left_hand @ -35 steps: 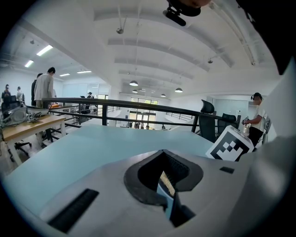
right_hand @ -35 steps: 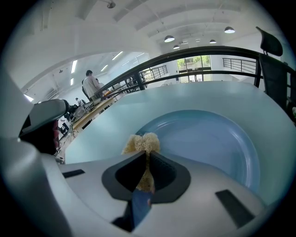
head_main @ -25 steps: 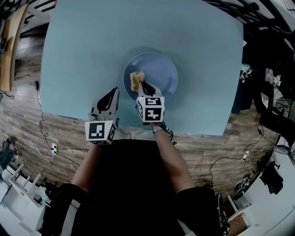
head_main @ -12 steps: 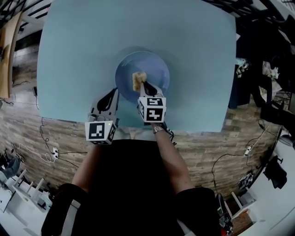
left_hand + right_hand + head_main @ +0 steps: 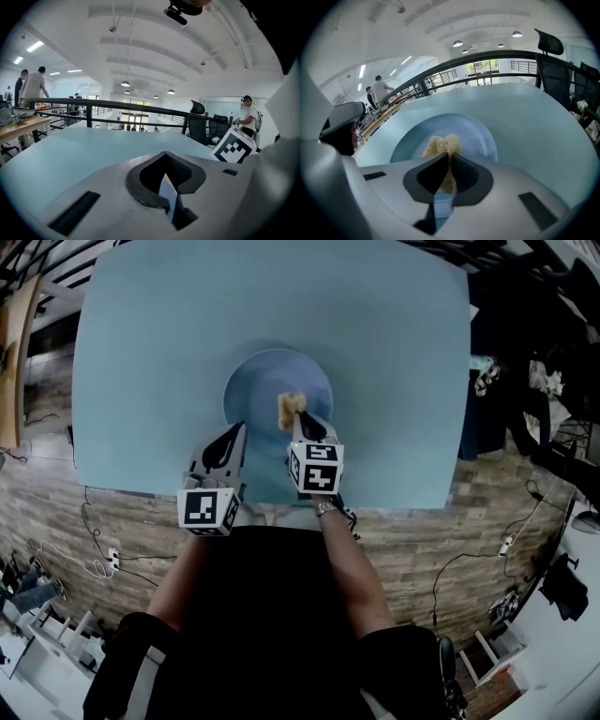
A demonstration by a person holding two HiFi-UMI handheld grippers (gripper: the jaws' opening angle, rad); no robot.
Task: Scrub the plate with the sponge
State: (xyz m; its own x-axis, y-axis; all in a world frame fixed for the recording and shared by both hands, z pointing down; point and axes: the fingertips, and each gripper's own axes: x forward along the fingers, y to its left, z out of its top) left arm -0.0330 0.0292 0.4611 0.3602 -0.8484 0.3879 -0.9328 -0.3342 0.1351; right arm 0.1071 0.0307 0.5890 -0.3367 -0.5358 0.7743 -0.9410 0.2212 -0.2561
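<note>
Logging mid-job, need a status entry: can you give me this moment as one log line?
right gripper: shut on sponge, over plate | left gripper: shut, empty, by plate's near-left rim

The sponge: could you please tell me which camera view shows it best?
The right gripper view: the sponge fills the centre, pinched in the right claw over the plate. The head view shows it small, from above. The left gripper view misses it entirely.

Closed left gripper (image 5: 234, 430) beside clamped right gripper (image 5: 300, 420)
</note>
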